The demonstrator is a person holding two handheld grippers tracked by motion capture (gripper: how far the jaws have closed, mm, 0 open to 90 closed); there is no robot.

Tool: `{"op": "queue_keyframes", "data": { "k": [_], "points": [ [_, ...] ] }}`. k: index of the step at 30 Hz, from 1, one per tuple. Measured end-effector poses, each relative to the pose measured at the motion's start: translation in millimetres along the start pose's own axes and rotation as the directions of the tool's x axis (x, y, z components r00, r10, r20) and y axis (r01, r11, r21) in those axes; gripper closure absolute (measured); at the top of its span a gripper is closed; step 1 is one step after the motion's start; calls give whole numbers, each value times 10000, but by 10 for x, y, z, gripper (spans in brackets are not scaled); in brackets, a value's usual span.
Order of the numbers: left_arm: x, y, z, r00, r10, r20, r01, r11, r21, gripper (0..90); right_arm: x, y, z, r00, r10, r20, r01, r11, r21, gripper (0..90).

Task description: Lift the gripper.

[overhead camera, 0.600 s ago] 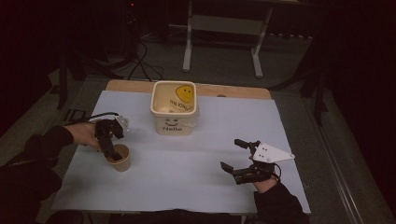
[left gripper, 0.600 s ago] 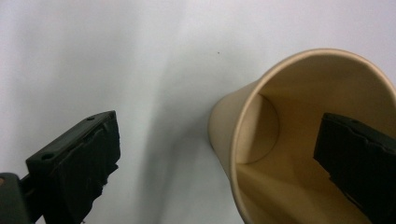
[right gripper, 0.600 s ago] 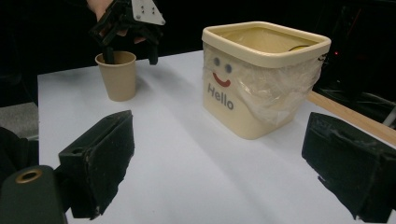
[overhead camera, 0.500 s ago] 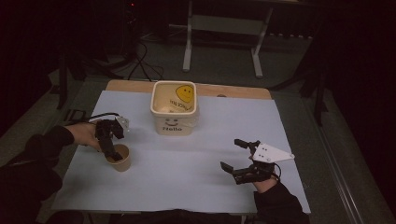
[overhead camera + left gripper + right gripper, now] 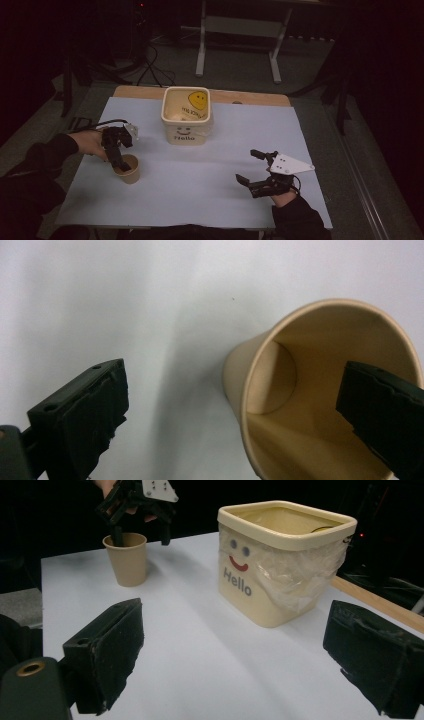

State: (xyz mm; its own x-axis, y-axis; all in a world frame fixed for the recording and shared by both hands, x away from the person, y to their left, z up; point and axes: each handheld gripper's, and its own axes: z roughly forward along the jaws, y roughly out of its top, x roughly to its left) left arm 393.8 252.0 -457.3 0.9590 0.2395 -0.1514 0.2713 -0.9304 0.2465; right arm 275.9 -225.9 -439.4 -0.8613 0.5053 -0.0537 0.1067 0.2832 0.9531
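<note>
The paper cup [image 5: 128, 170] is standing upright on the tabletop [image 5: 200, 190], left of the "Hello" bin [image 5: 187, 120]. It looks light, thin-walled and easily crushed or tipped, so pinching its rim gently seems wisest. The left tongs [image 5: 121, 162] are straddling that rim, spread, one jaw inside. The right tongs [image 5: 251, 167] are gaping empty, well right of the bin.
</note>
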Motion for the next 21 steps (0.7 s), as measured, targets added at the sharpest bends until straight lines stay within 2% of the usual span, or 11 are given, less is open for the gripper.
{"op": "queue_keyframes", "data": {
  "k": [11,21],
  "points": [
    [-61,30,-217,9999,11,-154,-15,9997,-239,13,3,-4,12,9999,59,-126,-58,10000,77,92],
    [-143,95,-462,9991,116,-402,-123,9998,-183,13,-1,-8,33,9997,90,-242,-86,9998,160,92]
  ]
}}
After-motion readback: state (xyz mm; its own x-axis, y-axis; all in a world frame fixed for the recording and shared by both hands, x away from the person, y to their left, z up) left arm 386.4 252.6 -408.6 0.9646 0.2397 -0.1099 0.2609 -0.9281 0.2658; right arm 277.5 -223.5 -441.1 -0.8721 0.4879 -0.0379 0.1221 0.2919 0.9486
